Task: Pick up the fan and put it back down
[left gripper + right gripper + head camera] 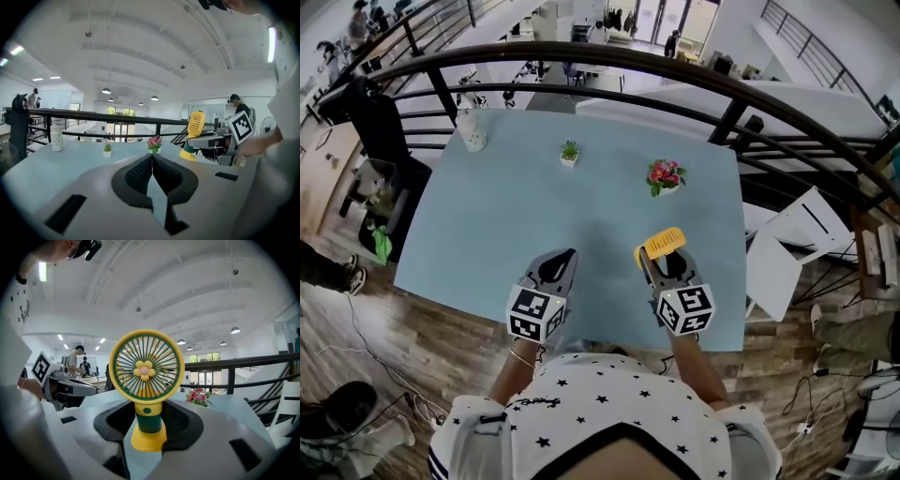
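right hand-held gripper (149, 423) is clamping the fan (146, 369) by its green stem, jaws standing fairly wide, black pads pressing on either side. The fan is sitting over the near right part of the counter (487, 234); can't tell if its base is touching. It's glossy yellow plastic with a round slatted grille, flower-shaped hub and flared yellow foot. left hand-held gripper (152, 164) is carrying nothing, textured black pads pressed fully together, hovering just beside over the matte pale-blue counter.

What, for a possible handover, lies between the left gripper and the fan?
Only bare blue table separates left gripper and fan in the head view.
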`<state>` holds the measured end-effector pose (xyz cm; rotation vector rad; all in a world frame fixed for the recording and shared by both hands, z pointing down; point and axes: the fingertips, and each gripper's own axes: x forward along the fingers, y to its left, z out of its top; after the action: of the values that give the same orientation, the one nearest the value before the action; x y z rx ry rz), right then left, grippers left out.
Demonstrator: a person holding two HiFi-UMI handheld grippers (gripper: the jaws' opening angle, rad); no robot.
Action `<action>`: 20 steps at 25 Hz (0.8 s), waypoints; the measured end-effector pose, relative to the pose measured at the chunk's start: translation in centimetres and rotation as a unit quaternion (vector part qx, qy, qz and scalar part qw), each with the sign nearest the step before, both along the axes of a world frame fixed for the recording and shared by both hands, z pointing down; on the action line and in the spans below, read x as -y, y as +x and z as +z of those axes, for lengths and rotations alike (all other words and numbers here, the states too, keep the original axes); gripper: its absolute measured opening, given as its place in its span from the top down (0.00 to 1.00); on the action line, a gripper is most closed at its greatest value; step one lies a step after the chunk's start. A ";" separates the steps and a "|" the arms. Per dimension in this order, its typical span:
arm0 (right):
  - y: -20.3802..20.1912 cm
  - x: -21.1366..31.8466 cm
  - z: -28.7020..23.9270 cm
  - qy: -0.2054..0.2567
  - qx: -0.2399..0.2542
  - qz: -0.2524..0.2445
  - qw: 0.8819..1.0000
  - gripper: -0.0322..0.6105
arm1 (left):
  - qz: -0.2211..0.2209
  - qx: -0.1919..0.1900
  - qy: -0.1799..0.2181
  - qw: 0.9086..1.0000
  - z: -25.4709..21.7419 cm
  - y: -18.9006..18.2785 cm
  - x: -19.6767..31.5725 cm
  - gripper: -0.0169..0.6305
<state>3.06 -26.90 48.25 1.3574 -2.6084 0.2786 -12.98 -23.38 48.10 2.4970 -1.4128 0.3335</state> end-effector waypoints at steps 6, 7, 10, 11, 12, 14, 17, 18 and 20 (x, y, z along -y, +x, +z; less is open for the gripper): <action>-1.2 1.1 1.2 -0.007 -0.006 0.008 1.000 0.68 | -0.001 0.001 -0.006 1.000 0.1 -1.6 1.3 0.93; -1.4 1.4 1.4 -0.008 -0.007 0.010 1.000 0.68 | 0.000 -0.001 -0.006 1.000 0.1 -1.9 1.6 0.93; -2.0 2.1 2.1 -0.011 -0.012 0.017 1.000 0.68 | 0.003 -0.004 -0.006 1.000 0.1 -2.5 2.5 0.93; -2.1 2.4 2.4 -0.012 -0.012 0.020 1.000 0.68 | 0.005 -0.004 -0.006 1.000 0.2 -2.7 2.7 0.93; -2.3 2.6 2.7 -0.013 -0.013 0.023 1.000 0.68 | 0.007 -0.004 -0.006 1.000 0.3 -2.9 3.0 0.93; -2.6 2.9 3.3 -0.016 -0.015 0.030 0.999 0.68 | 0.012 -0.003 -0.006 1.000 0.3 -3.3 3.5 0.93; -3.1 3.4 4.1 -0.019 -0.018 0.040 0.999 0.68 | 0.019 0.000 -0.006 1.000 0.4 -3.9 4.2 0.93; -3.2 3.6 4.3 -0.020 -0.019 0.044 0.999 0.68 | 0.021 0.001 -0.006 1.000 0.4 -4.0 4.5 0.93; -3.4 3.9 4.9 -0.024 -0.020 0.052 0.998 0.68 | 0.025 0.003 -0.007 1.000 0.4 -4.4 4.9 0.93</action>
<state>-0.34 -30.79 53.15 1.4683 -2.4875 0.3228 -17.35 -28.25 48.52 2.5256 -1.3477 0.3580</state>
